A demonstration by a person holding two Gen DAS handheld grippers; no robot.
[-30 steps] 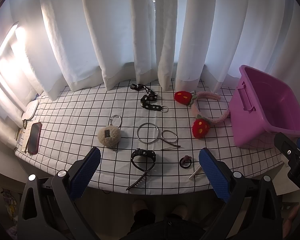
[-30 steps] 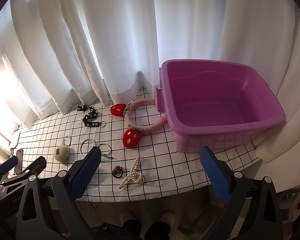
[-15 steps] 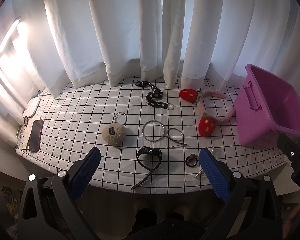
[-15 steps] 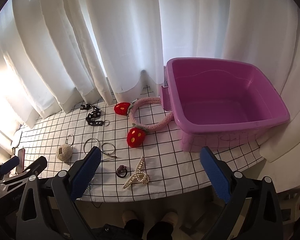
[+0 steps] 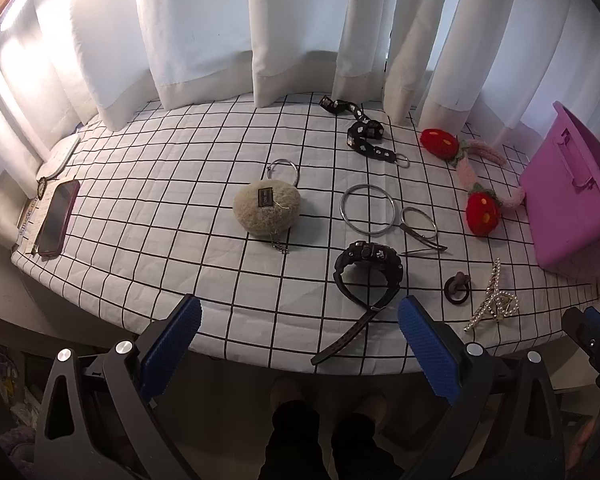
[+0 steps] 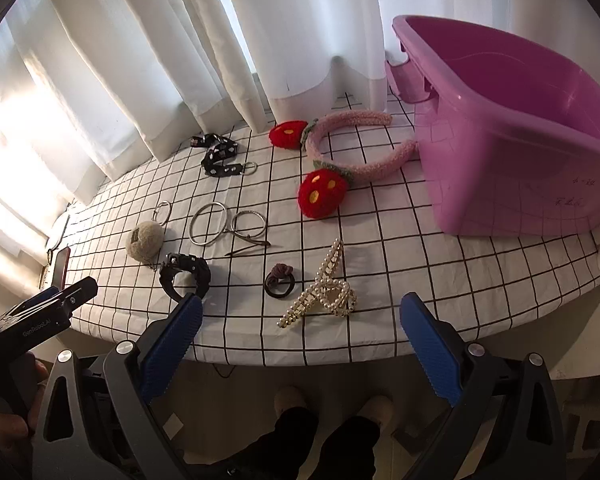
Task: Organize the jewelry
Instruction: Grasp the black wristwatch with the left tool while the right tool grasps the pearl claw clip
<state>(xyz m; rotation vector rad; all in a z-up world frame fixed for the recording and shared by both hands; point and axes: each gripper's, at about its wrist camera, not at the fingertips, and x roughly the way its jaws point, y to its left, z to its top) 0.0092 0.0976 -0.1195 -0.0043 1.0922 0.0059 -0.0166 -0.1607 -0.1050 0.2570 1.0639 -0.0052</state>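
Left gripper [image 5: 298, 340] wide apart, empty, at table edge near black watch [image 5: 367, 276]. Right gripper [image 6: 300, 338] wide apart, empty, just before pearl clip [image 6: 325, 290] & hair tie [image 6: 280, 280]. Strawberry headband [image 6: 340, 160] touching purple bin [image 6: 512, 148] on checked cloth [image 5: 160, 200].

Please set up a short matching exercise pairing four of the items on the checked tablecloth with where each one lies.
Items:
1. pearl hair clip
2. black wristwatch
3. strawberry headband
4. phone

Places:
A. at the table's far left edge
B. beside the purple bin
C. near the front edge, right of the dark hair tie
D. in front of the large metal ring

Pairs: 1-C, 2-D, 3-B, 4-A
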